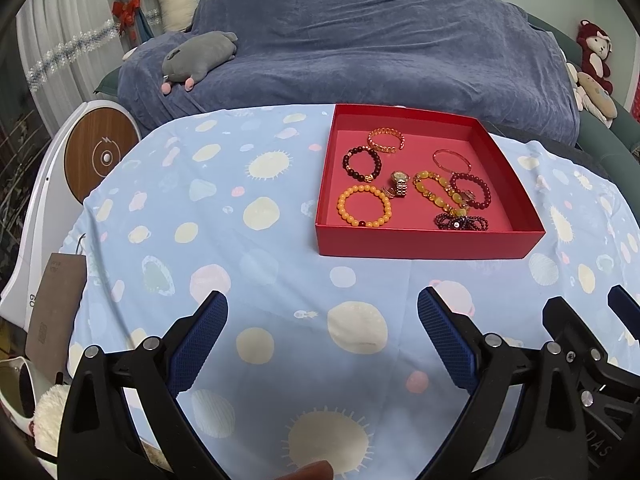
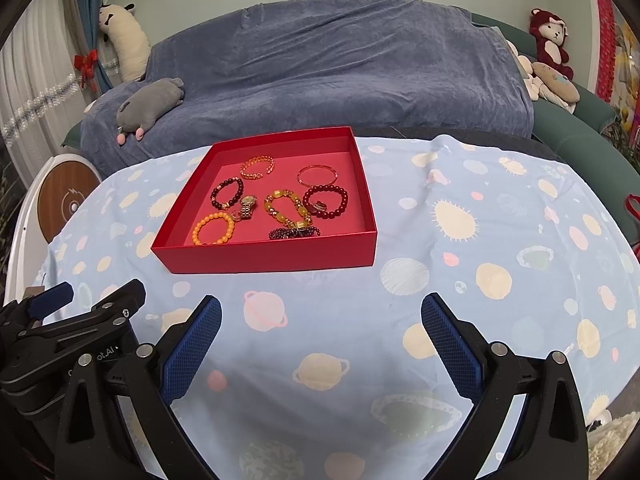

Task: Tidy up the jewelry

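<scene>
Left gripper [image 1: 322, 300] jaws spread wide, right gripper [image 2: 321, 304] likewise — side by side, both angled downward, empty.

bracelets [image 2: 214, 229] and watch [image 2: 248, 205] lie in box [image 2: 264, 258] on table [image 2: 460, 300], apparently before sofa [image 2: 340, 80].

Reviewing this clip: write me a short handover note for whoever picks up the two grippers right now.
Left gripper: open, empty, held over the planet-print tablecloth in front of the box.
Right gripper: open, empty, beside the left one.
Red box: on the tablecloth, holding every piece: orange bead bracelet, dark bead bracelet, gold cuff, thin bangle, gold watch, yellow stone bracelet, red bead bracelet, dark strand.
Done: no jewelry lies outside the box.
Left: the right-hand pieces overlap; possibly separate them.
</scene>
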The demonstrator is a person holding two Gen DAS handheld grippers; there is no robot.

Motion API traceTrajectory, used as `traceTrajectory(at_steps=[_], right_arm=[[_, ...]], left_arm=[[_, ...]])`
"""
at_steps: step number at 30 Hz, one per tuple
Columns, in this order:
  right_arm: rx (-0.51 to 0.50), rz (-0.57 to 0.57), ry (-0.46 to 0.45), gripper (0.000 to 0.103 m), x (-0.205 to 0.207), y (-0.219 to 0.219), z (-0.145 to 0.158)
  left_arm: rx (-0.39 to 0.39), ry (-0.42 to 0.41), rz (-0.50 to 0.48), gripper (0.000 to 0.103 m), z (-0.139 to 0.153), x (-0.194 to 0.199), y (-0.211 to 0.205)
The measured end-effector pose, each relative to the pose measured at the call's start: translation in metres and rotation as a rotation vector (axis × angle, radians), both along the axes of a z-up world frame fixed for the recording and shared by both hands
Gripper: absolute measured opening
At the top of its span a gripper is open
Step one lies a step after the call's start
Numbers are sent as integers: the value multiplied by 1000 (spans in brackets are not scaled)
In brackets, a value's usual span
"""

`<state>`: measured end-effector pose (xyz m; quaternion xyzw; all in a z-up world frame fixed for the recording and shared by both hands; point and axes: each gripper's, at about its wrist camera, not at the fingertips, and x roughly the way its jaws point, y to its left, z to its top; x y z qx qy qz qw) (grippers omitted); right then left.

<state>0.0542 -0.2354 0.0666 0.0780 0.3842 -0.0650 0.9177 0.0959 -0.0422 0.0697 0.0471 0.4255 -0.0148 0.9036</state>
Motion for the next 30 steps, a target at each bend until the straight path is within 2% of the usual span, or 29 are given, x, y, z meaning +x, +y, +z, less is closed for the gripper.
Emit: traceTrajectory(at_steps=[30], right_arm=[[-4, 7, 3, 97, -1, 4, -1]], left_arm=[[-2, 10, 10, 91, -4, 2, 2]])
